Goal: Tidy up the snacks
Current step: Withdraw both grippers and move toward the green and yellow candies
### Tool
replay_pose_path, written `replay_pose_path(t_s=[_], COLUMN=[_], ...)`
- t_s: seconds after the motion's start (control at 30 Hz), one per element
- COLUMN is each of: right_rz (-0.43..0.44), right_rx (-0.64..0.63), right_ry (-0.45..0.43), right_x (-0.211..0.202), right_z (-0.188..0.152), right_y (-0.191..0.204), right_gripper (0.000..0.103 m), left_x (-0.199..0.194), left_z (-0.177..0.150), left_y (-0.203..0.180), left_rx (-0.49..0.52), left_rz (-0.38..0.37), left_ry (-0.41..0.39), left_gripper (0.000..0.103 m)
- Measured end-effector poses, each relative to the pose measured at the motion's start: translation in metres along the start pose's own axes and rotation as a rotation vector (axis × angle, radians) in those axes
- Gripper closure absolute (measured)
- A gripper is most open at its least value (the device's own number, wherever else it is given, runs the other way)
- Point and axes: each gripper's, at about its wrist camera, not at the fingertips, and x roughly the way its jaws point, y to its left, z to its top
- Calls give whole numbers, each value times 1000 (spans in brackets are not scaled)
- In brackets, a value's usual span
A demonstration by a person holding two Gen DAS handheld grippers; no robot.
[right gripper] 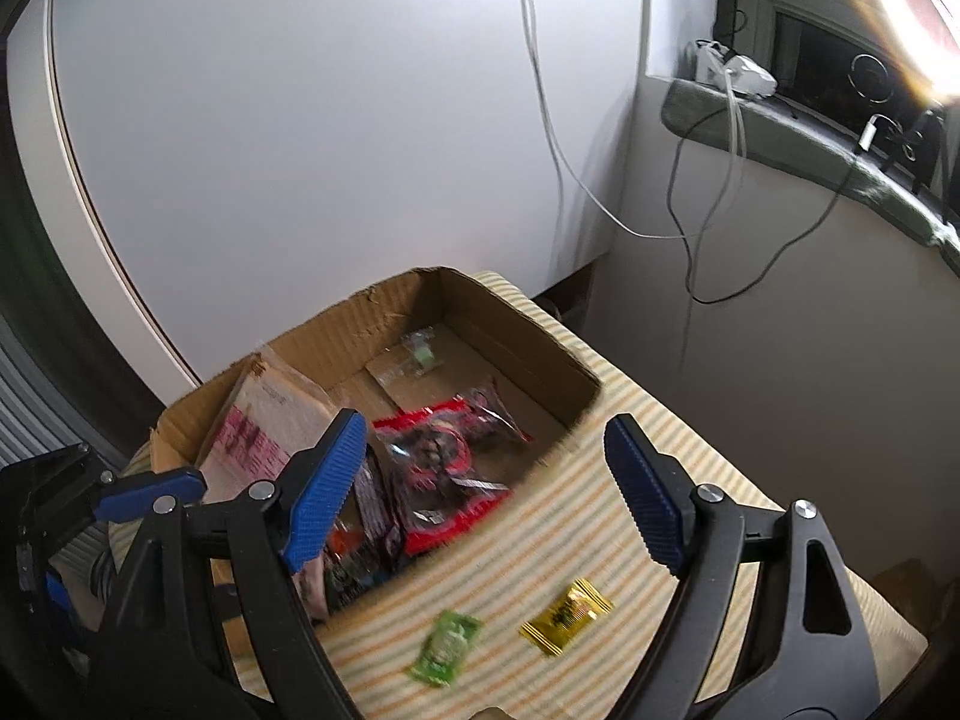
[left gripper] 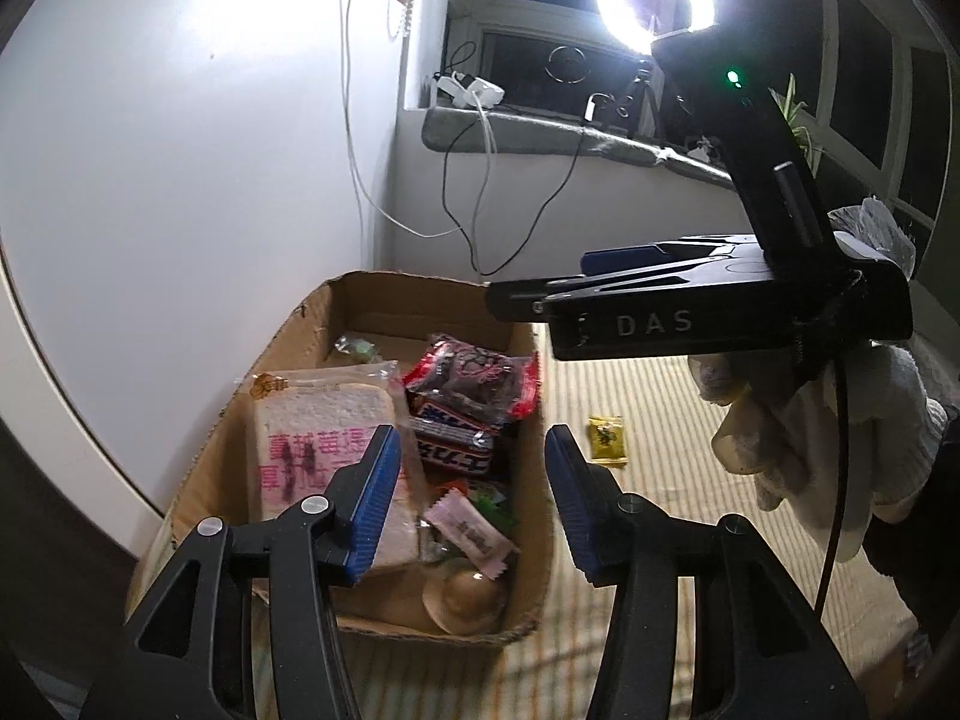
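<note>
The left gripper (left gripper: 474, 498) is open and empty; beyond its fingertips sits the cardboard box (left gripper: 372, 294), holding a bread packet (left gripper: 324, 420) behind the left finger, a red snack bag (left gripper: 474, 378) and a pink candy (left gripper: 471, 534) between the fingers. The right gripper (right gripper: 486, 498) is likewise open and empty. A green candy (right gripper: 447, 648) and a yellow candy (right gripper: 567, 615) lie on the striped cloth (right gripper: 690, 420) between its fingers, outside the box.
</note>
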Motion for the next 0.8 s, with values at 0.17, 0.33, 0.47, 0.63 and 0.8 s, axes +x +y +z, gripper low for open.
replay_pose_path(t_s=[0.17,0.33,0.47,0.63,0.8], right_rz=[-21,-34,-16,35,92], right_rx=[20,56,102,209,298], right_ry=[5,35,85,191,275], right_x=[-13,-18,-10,10,31], right_z=[-15,-35,-49,-67,-81], right_y=[-22,-46,-61,-78,-89], right_gripper=[19,19,19,19,37], left_x=[-4,-10,-10,-4,13], left_z=[-4,-12,-17,-26,-35], left_y=[-13,-29,-44,-66,-80], left_rx=[2,2,16,40,46], left_rz=[-23,-48,-69,-118,-151], left_ry=[2,4,15,46,104], left_gripper=[54,54,54,61,72])
